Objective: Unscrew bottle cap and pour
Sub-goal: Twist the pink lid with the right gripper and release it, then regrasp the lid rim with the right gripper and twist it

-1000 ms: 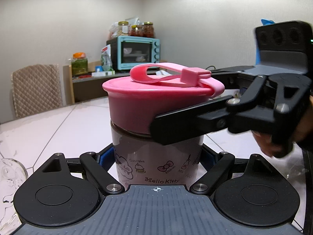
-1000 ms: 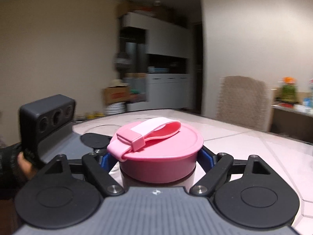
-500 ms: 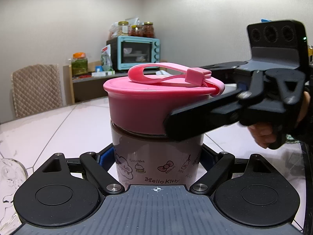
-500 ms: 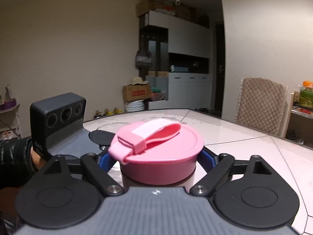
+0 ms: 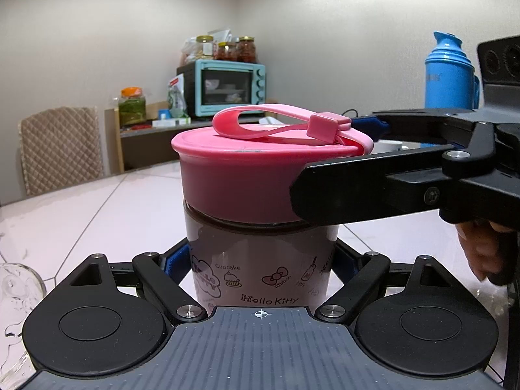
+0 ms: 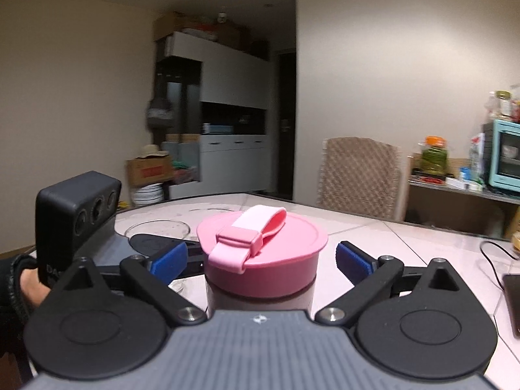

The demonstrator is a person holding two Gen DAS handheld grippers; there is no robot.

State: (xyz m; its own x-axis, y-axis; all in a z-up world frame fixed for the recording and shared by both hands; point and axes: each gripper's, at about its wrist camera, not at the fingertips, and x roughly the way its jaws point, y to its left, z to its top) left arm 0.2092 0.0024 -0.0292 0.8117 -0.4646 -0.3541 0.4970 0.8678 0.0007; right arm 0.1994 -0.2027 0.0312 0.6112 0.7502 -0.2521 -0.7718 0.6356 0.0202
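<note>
With right tool point(image 6: 260, 258) spread wide either side of pink cap point(image 6: 261, 250), gripping nothing; left tool point(image 5: 261, 260) clamps upright bottle point(image 5: 260, 260), lower centre.

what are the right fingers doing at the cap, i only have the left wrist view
observer: The right wrist view shows the right gripper open. Neither blue pad touches the pink cap.
operator: is the cap centred between them
observer: Roughly, yes. There is a small gap on each side, about even.
operator: is the strap in the way
observer: No. The strap lies folded on top of the cap, and its clasp end hangs over the rim towards the right camera, between the fingers.
</note>
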